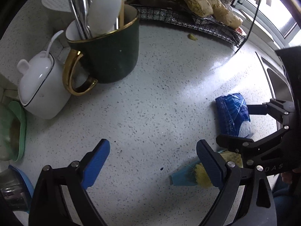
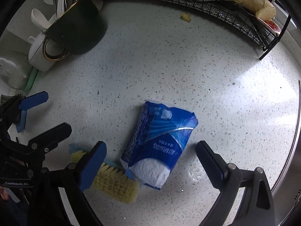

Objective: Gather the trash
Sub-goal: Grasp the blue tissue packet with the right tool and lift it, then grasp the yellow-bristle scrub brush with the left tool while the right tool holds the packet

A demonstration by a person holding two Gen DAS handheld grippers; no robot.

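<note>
The right gripper (image 2: 151, 164) hangs with jaws spread wide, nothing pinched, the blue tissue pack (image 2: 160, 146) lying between them on the speckled counter (image 2: 169, 66); the yellow brush (image 2: 114, 184) touches the pack at seven o'clock. The left gripper (image 1: 152, 162), jaws also spread and empty, hangs over bare counter. The green mug (image 1: 111, 56) stands at eleven o'clock, the wire rack (image 2: 207, 1) at twelve and the sink edge (image 2: 295, 131) at three, with open counter between.
</note>
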